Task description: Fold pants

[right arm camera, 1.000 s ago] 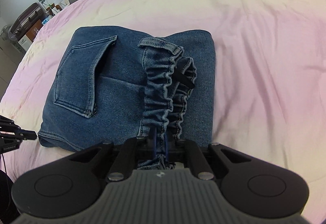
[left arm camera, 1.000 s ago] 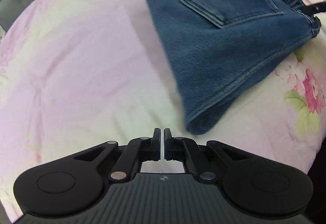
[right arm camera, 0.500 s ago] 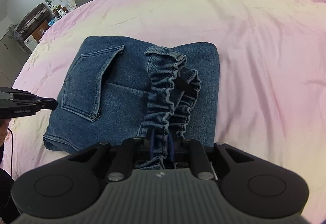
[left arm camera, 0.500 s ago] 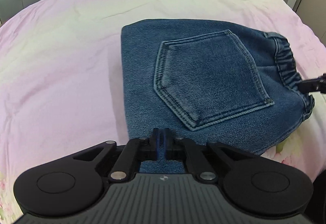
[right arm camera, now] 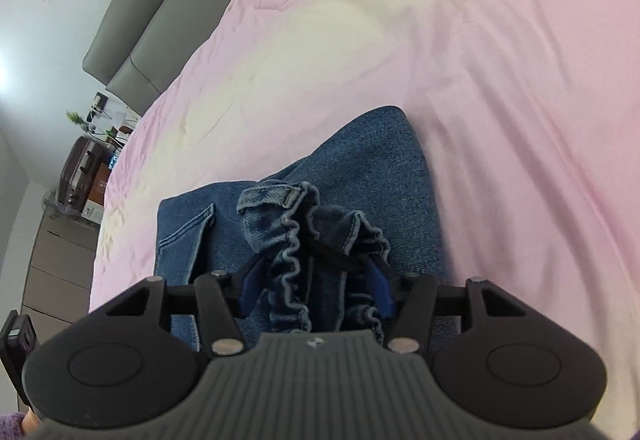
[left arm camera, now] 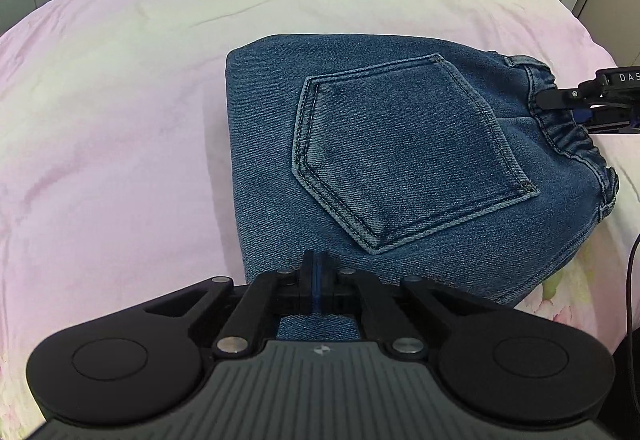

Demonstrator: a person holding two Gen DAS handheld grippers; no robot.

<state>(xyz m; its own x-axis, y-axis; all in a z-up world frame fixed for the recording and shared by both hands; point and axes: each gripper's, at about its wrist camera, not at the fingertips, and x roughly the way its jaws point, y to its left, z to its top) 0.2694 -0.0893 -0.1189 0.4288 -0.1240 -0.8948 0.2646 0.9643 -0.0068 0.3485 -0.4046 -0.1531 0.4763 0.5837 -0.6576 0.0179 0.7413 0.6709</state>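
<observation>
The left gripper [left arm camera: 319, 272] is sitting clenched at the near edge of the folded pants [left arm camera: 400, 168], its fingers pressed together over the denim, though whether cloth is caught between them cannot be told; just beyond it the back pocket [left arm camera: 404, 156] is facing up on the flat bundle; further right the elastic waistband [left arm camera: 568, 128] is bunching at the far end, where the right gripper [left arm camera: 568, 100] is reaching in from the side. In the right wrist view that gripper [right arm camera: 316, 284] is standing released, fingers spread wide on either side of the ruffled waistband [right arm camera: 296, 252] (blue pads showing); the pants [right arm camera: 384, 168] are lying on the pink bed sheet [right arm camera: 500, 60]; beyond, a grey headboard [right arm camera: 160, 24] is lining the wall, with a dresser [right arm camera: 56, 264] to the left.
</observation>
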